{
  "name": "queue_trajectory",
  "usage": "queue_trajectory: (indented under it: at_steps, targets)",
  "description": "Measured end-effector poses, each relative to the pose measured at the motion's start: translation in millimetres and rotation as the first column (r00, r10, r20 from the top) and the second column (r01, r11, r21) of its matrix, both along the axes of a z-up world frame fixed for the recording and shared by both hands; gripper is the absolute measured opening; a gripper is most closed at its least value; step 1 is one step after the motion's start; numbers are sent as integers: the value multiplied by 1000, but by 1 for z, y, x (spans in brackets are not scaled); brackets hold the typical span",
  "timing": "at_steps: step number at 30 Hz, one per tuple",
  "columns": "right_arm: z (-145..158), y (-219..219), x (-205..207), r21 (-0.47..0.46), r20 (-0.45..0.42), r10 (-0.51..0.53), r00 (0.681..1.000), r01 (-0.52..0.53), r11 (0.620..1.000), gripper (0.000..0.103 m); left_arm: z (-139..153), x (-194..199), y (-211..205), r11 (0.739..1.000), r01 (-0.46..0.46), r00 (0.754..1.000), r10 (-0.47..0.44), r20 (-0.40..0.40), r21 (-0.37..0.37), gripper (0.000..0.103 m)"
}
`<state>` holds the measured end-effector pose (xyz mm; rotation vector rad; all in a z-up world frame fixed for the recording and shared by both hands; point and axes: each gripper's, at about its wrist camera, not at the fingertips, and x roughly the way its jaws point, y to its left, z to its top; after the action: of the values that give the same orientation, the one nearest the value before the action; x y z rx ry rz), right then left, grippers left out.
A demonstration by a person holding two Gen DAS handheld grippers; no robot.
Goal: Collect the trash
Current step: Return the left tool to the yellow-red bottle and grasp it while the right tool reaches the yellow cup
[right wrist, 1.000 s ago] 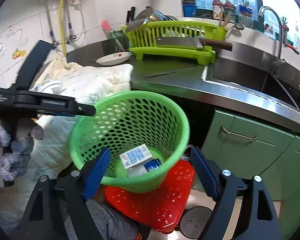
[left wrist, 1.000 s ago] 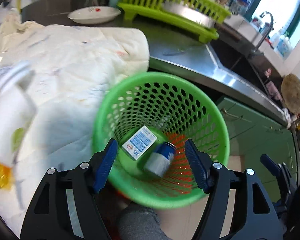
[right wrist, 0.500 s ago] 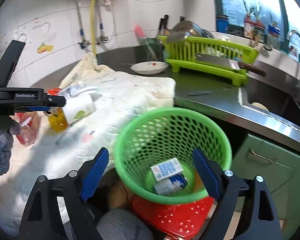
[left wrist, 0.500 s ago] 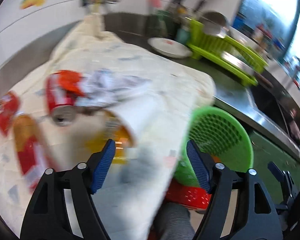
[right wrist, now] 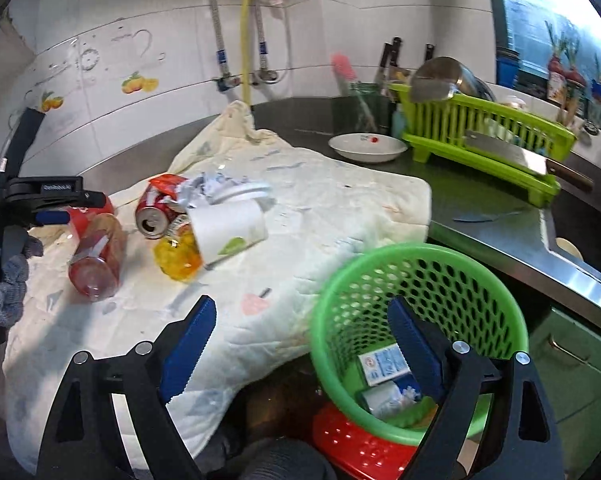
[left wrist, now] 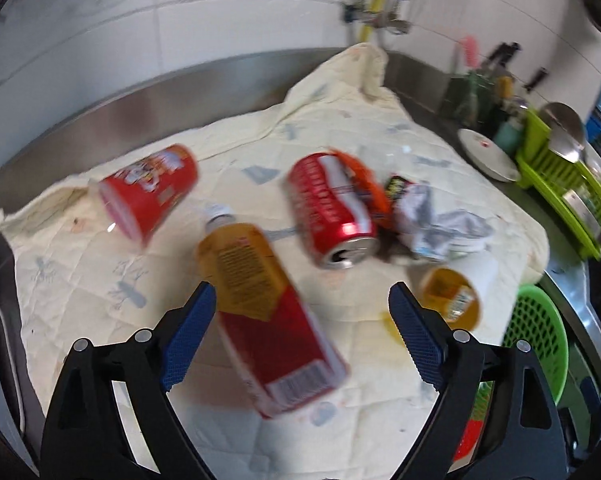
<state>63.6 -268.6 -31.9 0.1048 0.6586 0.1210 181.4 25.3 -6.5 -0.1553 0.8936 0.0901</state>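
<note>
Trash lies on a cream cloth (left wrist: 340, 128): a plastic bottle with orange drink and red label (left wrist: 260, 304), a red soda can (left wrist: 332, 208), a red cup (left wrist: 148, 192), crumpled paper (left wrist: 432, 220) and a tipped white cup with yellow wrapper (left wrist: 456, 288). My left gripper (left wrist: 300, 340) is open, hovering over the bottle. It shows at the left in the right wrist view (right wrist: 48, 200). My right gripper (right wrist: 300, 344) is open and empty, above the cloth's edge and the green basket (right wrist: 420, 272), which holds a small carton (right wrist: 384, 364) and a can (right wrist: 388, 400).
A white plate (right wrist: 366, 146), a green dish rack (right wrist: 484, 132) with a cleaver (right wrist: 512, 156) and a sink stand on the steel counter to the right. A red stool (right wrist: 360, 448) sits under the basket. Green cabinets are below the counter.
My left gripper swung from above the basket leftward over the cloth and now faces the bottle and can. My right gripper also turned left, so the basket shifted right in its view.
</note>
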Motion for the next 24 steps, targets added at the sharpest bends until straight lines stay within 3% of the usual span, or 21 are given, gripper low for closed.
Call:
queue_trajectory:
  at_steps: [9,17,24]
  targets:
    - [2,31,14,19,-11,54,998,-54,998,86,-31,23,27,996,-78,994,74,-86,-47,88]
    - [0,60,27,45,-31,93,995,-92,995,86,-50,37,31,994,-88,987,78,-138,-69,88]
    - [-3,85,41,94,-55,116,992,-110,989,85,-57,39,39,992,-60,989,45,-144,-107,78]
